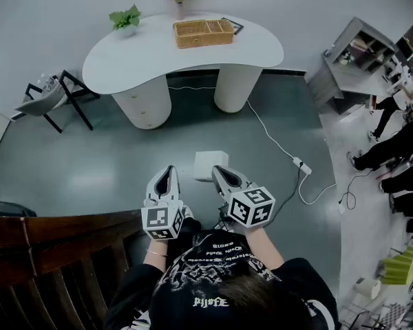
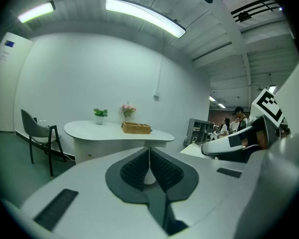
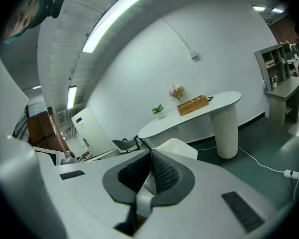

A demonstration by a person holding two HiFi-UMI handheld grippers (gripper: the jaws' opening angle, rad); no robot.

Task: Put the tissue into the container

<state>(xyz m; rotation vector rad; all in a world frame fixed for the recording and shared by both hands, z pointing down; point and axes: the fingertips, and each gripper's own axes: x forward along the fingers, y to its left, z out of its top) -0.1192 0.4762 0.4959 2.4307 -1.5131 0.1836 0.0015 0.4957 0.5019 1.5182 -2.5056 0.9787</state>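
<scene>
White curved table [image 1: 117, 60] by the pale wall [image 1: 55, 12], grey floor [image 1: 76, 163] gleaming, chair [image 1: 40, 103] left, strip light [image 2: 144, 15] glowing overhead.

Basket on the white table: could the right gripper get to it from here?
Probably not yet: the basket sits on the table across open floor from the right gripper; nothing blocks walking over.

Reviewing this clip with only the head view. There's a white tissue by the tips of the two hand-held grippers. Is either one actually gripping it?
Observer: Yes. In the right gripper view, the right hand-held gripper has its jaws closed on the tissue, which sticks out just past the tips.
Operator: And the left one?
Observer: In the left gripper view, the left hand-held gripper has its jaws shut together and holds nothing.
</scene>
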